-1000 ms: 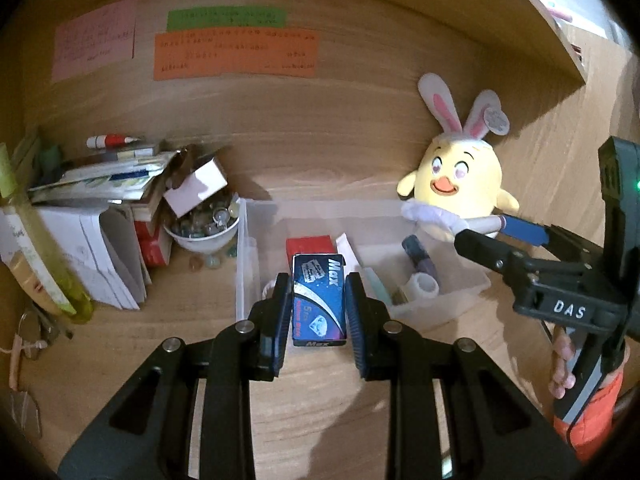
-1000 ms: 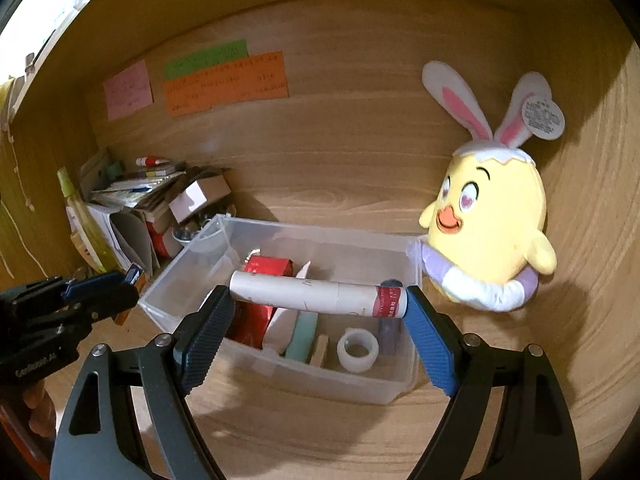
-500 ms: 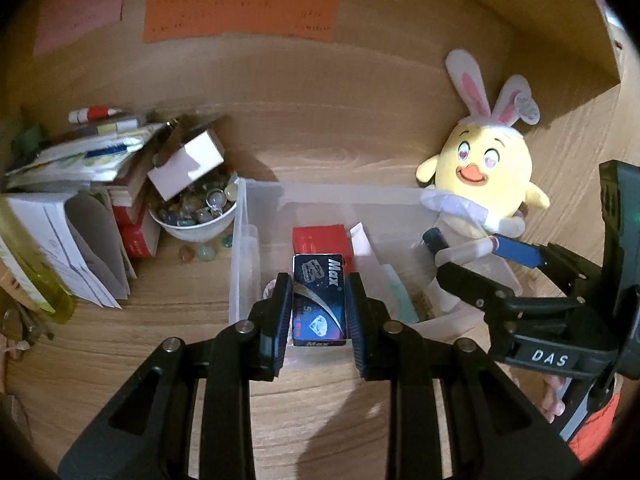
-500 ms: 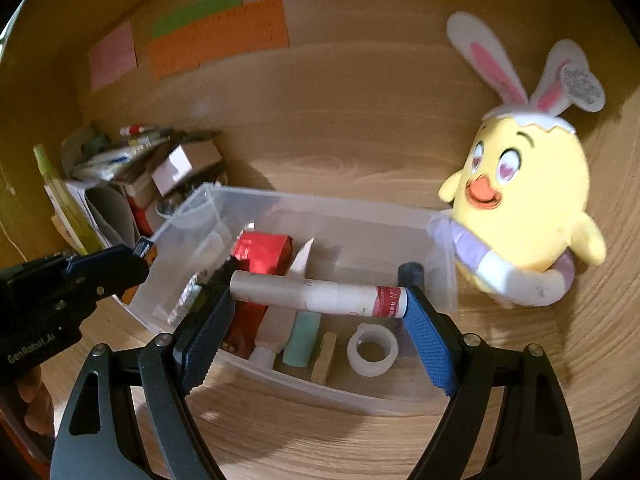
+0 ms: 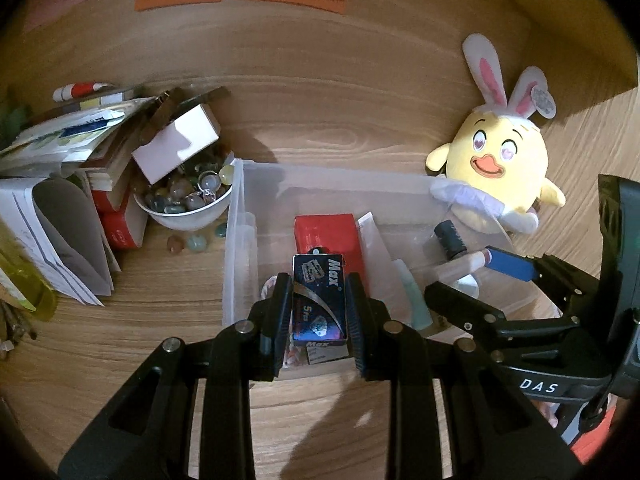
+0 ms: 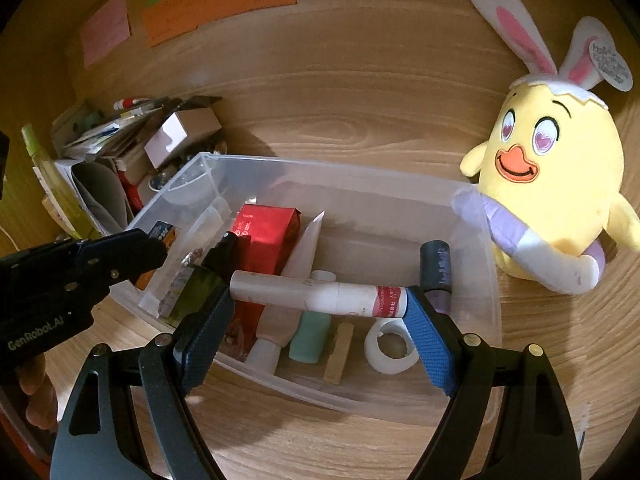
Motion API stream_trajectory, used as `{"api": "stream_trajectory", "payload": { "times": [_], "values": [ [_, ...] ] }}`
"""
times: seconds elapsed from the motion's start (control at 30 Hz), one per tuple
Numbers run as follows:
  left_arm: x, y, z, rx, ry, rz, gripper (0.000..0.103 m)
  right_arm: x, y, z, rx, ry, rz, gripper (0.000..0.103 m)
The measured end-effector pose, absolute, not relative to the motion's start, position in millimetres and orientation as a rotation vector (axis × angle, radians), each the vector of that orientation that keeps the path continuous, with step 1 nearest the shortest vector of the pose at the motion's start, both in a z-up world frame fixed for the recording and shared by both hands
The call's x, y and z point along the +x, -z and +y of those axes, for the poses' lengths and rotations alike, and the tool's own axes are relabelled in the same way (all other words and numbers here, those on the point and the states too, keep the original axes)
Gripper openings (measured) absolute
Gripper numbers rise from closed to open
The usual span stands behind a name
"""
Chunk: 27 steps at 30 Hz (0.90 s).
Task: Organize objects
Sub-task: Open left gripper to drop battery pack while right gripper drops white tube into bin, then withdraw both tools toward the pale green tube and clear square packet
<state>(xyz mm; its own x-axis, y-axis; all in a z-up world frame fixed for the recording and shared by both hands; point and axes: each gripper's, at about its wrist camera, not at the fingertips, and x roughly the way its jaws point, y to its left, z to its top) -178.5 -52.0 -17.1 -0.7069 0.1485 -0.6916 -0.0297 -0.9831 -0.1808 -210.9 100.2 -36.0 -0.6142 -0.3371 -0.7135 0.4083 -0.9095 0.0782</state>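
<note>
Jaws on my left gripper [image 5: 319, 307] are clamped on a small blue "Max" box [image 5: 319, 300], held upright over the near left part of the clear plastic bin [image 5: 236, 240]. Just beyond those jaws, inside the bin, I see a red box [image 5: 326, 232]. My right gripper [image 6: 318, 300] grips a long white tube with a red band [image 6: 320, 294] crosswise, end to end between its blue pads [image 6: 426, 344], above the bin's middle. Below these jaws lie a tape roll [image 6: 390, 346] and a mint tube [image 6: 310, 338]. Right of the bin sits a yellow bunny-eared plush [image 6: 548, 184] on the worktop [image 6: 320, 440]; left of it I see a bowl of stones [image 5: 188, 200]
</note>
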Motion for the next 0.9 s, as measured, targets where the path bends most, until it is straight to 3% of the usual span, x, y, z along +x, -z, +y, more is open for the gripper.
{"api": "stream_trajectory", "payload": {
  "times": [0.5, 0.67, 0.9],
  "values": [
    [-176.5, 15.7, -54.7, -1.164, -2.759, -0.299, 0.027, -213.8, 37.8, 98.0, 1.084, 2.489, 0.173, 0.084],
    [-166.7, 5.9, -56.2, -1.123, -2.784, -0.294, 0.041, -208.3, 32.5, 99.6, 1.066, 2.491, 0.184, 0.084],
    [-147.5, -9.0, -54.2, -1.056, -2.822, -0.252, 0.052, -192.1, 18.0, 107.4, 1.01, 2.497, 0.165, 0.085]
  ]
}}
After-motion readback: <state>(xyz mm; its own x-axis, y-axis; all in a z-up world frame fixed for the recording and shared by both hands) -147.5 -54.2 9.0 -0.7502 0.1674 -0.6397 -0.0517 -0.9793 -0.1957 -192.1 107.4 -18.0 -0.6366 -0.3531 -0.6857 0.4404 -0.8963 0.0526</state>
